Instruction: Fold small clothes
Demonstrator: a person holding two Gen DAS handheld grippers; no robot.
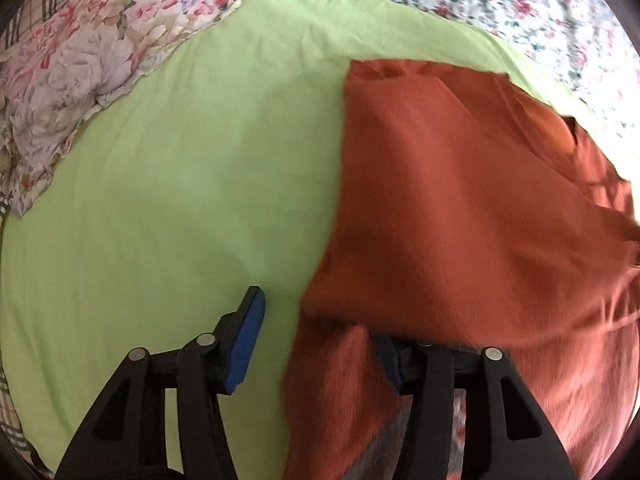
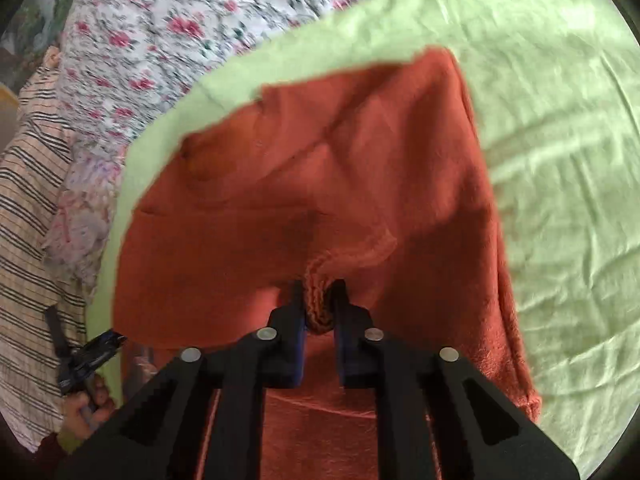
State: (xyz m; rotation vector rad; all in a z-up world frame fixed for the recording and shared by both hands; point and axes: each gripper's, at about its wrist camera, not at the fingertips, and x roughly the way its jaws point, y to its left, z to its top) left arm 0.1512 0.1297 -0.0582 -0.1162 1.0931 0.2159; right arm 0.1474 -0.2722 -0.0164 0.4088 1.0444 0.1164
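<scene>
A rust-orange garment (image 1: 460, 200) lies partly folded on a light green sheet (image 1: 180, 180). My left gripper (image 1: 316, 320) is open; its left blue pad (image 1: 246, 344) is bare over the sheet, and the garment's edge drapes over the right finger, hiding it. In the right wrist view the garment (image 2: 320, 168) fills the middle, lifted toward the camera. My right gripper (image 2: 318, 304) is shut on a bunched fold of the garment's edge, pinched between the two fingers.
The green sheet (image 2: 560, 140) lies on a bed with a floral cover (image 2: 180, 20). A floral pillow (image 1: 72, 80) lies at the far left. The left gripper and the person's hand (image 2: 86, 380) show at the lower left beside striped cloth (image 2: 32, 260).
</scene>
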